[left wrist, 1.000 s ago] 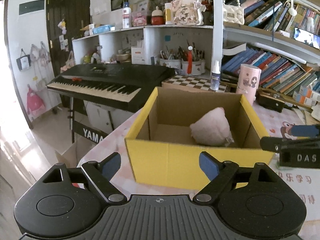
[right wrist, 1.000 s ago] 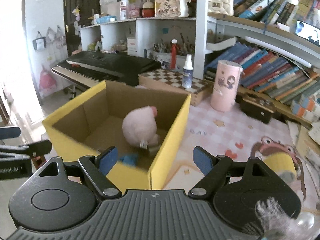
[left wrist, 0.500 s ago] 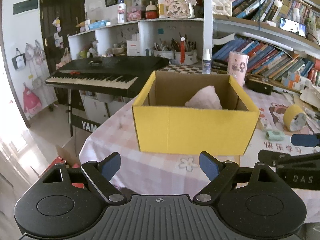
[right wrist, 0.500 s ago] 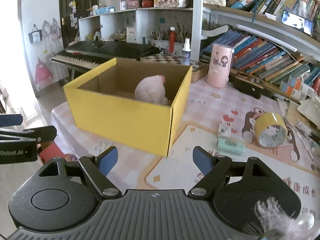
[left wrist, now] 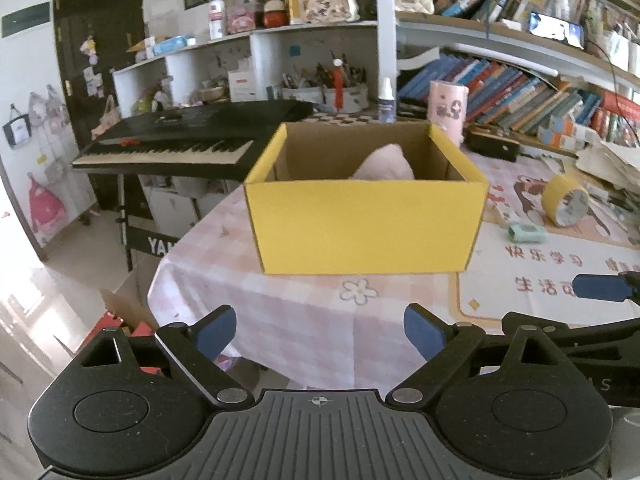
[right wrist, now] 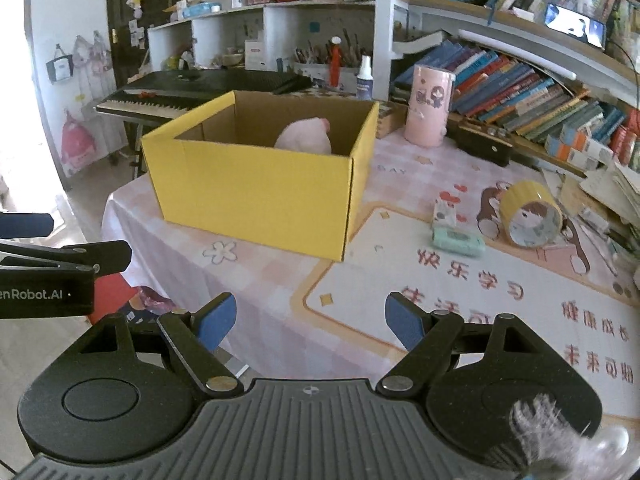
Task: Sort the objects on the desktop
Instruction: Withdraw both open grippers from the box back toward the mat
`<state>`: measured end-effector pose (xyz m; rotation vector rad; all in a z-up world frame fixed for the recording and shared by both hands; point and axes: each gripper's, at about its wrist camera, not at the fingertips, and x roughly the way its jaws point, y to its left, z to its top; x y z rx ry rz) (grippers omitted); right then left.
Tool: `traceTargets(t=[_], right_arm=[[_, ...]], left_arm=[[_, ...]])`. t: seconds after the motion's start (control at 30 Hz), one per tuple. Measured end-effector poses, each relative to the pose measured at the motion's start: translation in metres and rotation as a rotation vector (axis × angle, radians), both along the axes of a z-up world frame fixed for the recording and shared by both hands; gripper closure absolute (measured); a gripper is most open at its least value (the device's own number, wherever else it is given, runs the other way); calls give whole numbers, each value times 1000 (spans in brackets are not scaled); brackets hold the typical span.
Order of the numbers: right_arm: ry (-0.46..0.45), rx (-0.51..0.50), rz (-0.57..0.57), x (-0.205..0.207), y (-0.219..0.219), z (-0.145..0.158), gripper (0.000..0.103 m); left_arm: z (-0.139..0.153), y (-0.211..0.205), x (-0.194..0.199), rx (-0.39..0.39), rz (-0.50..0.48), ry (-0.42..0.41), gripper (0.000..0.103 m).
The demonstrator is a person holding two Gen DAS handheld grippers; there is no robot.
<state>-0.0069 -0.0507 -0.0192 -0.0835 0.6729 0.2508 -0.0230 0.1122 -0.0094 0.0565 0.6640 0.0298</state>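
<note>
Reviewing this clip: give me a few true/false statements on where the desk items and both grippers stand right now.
1. The pink plush toy lies inside the yellow cardboard box. True.
2. The yellow tape roll is in the box. False: it lies on the table mat, right of the box.
3. The right gripper holds the mint green case. False: its jaws are open and empty.
4. The left gripper is open with nothing between its fingers. True.
</note>
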Motion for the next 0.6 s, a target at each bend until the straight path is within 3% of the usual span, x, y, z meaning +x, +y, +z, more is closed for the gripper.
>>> traceTargets(t=[0.6], right_arm=[[36, -16, -112, -19, -26, -9, 22]], left_arm=[[-6, -30, -1, -5, -134, 18, 10]])
